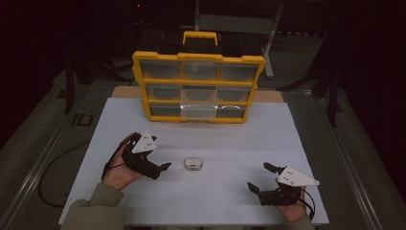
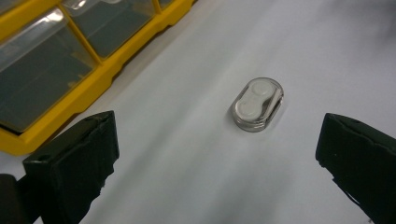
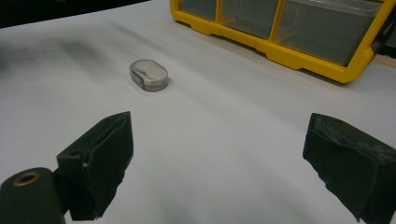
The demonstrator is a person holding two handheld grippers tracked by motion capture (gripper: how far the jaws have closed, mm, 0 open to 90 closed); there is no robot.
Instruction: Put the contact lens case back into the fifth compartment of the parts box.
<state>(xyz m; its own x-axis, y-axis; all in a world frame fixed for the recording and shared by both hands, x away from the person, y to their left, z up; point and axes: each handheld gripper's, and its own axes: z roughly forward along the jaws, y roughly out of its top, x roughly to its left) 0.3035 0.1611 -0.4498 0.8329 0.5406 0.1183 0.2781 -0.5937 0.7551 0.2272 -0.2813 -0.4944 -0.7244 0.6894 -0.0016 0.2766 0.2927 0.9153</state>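
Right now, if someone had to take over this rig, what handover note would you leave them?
Left gripper: open, holding nothing, just left of the small clear case.
Right gripper: open, holding nothing, farther off near the table's right front.
The case lies flat on the white tabletop, untouched, between the grippers.
The yellow drawer organizer stands at the far side; every drawer looks shut.
Done: nothing visible yet.
Left: probably grasp the case, likely with the left gripper.

From above the table's (image 1: 143, 120) near edge we look forward and down. Our two gripper views sit low and close over its surface, each aimed inward; both share the small clear case (image 2: 257, 104) and the yellow organizer's (image 3: 299, 58) front.
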